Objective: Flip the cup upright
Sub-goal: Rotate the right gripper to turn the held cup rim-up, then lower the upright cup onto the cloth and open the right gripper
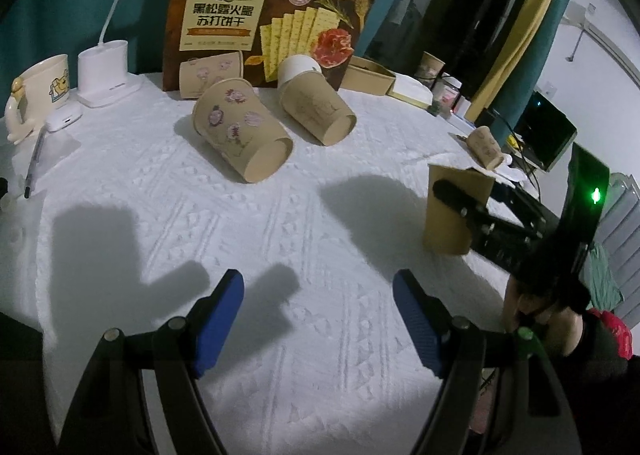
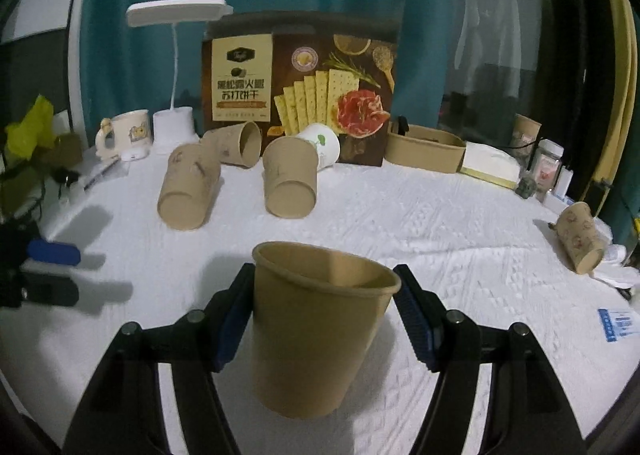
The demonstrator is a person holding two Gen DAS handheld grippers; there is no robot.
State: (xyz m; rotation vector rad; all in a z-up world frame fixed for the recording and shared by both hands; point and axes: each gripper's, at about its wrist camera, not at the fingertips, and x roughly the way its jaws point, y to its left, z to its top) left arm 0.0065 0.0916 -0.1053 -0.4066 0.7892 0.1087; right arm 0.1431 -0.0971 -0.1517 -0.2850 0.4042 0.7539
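Upright tapered kraft-paper cup between right gripper jaws, slightly apart, left gripper jaws wide, embossed white cloth

A: Where's the cup?
B: Upright on the counter, between the fingers of the right claw.
A: And behind it?
B: Two cups lying side by side, the cracker box standing behind them.

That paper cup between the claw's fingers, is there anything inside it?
The upright cup in the right claw shows only bare brown inner wall near the rim. Its bottom is hidden from both views.
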